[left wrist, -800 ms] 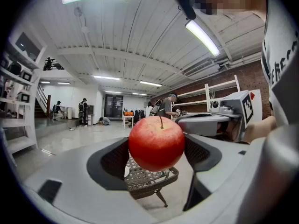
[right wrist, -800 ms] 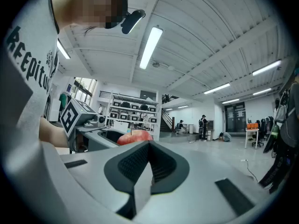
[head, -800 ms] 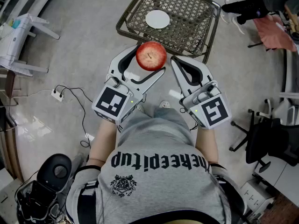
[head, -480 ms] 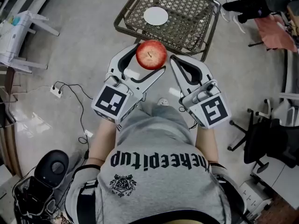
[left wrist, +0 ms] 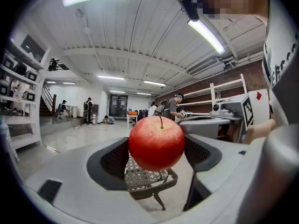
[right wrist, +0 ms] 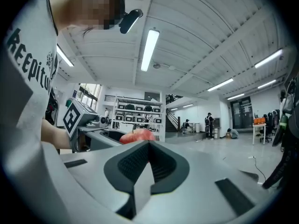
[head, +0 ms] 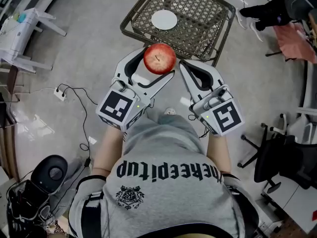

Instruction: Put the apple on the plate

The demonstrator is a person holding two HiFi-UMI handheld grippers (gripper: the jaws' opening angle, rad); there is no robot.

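Head view: the camera sits above the person [head: 168, 182] and faces steeply down at the floor [head: 79, 58]. Left and right gripper views: each camera sits close behind its own jaws, facing level along them. All three views share the apple [head: 159, 58]. The head and left gripper views share the wicker counter [head: 198, 29].

One red apple [head: 159, 58], one white plate [head: 164, 20], one wicker tabletop [head: 198, 14]: the lone plate lies on the tabletop, the lone apple shows just short of the tabletop's near edge. Two tools on the near side of the tabletop, the left hand-held gripper [head: 157, 63] and the right hand-held gripper [head: 184, 66], carry two marker cubes between them, one left cube [head: 119, 109] and one right cube [head: 227, 117]. One power strip [head: 60, 94] lies well left of the tabletop; one black office chair [head: 277, 162] stands well right of it
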